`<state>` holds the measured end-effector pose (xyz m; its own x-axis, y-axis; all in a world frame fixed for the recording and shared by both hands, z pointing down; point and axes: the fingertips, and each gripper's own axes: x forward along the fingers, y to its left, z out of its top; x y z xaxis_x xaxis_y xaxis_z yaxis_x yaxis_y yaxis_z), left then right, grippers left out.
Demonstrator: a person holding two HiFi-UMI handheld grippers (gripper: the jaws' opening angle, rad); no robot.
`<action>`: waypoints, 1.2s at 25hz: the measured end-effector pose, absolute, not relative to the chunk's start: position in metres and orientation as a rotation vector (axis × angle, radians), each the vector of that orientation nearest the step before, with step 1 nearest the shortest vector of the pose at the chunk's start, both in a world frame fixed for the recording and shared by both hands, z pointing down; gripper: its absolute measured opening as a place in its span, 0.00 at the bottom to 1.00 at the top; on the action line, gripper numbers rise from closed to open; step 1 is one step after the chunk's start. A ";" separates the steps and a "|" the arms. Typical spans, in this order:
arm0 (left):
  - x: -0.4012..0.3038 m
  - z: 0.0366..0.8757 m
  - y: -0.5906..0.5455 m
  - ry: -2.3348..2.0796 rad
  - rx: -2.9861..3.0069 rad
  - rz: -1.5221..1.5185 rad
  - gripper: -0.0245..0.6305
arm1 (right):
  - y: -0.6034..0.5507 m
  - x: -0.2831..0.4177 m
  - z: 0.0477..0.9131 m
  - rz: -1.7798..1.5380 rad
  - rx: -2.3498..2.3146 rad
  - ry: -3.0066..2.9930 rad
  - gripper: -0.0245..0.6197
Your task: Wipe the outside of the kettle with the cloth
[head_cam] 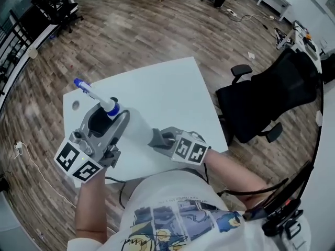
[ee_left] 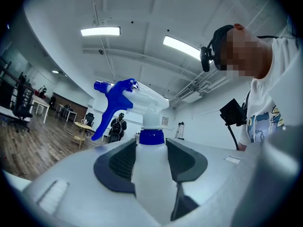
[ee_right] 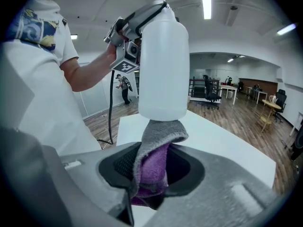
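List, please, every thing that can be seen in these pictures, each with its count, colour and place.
White plastic spray bottle: one, white with blue trigger and collar, held above the table by its neck.
Folded fabric cloth: one, grey outside, purple inside, at the bottle's base.
Flat square table: one, white, under both grippers.
Padded office chair: one, black, right of the table.
Wood plank floor: one, brown, all around.
Left gripper: one, grey, closed on the bottle's neck.
Right gripper: one, grey, closed on the cloth.
Person's shirt: one, white with print, bottom of the head view.
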<state>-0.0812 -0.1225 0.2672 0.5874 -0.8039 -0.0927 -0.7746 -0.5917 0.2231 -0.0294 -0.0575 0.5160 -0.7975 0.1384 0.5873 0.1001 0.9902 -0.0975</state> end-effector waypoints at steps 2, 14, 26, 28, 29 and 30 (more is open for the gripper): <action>-0.080 0.273 -0.127 -1.345 2.649 -0.266 0.34 | -0.059 -0.027 0.518 0.076 -0.178 -2.491 0.25; -0.088 0.298 -0.137 -1.474 2.577 -0.236 0.34 | -0.049 -0.022 0.529 0.063 -0.272 -2.462 0.25; -0.102 0.303 -0.139 -1.498 2.554 -0.234 0.34 | -0.024 -0.028 0.509 0.020 -0.343 -2.473 0.25; -0.104 0.307 -0.139 -1.499 2.551 -0.229 0.34 | -0.021 -0.030 0.503 0.016 -0.342 -2.491 0.25; -0.106 0.309 -0.139 -1.498 2.547 -0.225 0.34 | -0.021 -0.031 0.499 0.018 -0.334 -2.506 0.25; -0.107 0.311 -0.140 -1.497 2.542 -0.223 0.34 | -0.021 -0.031 0.495 0.023 -0.324 -2.522 0.25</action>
<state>-0.1068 -0.1400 0.3114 0.4810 -0.8760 -0.0364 -0.8486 -0.4755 0.2318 -0.0310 -0.0211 0.4954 -0.7961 0.2360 0.5573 0.2259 0.9702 -0.0881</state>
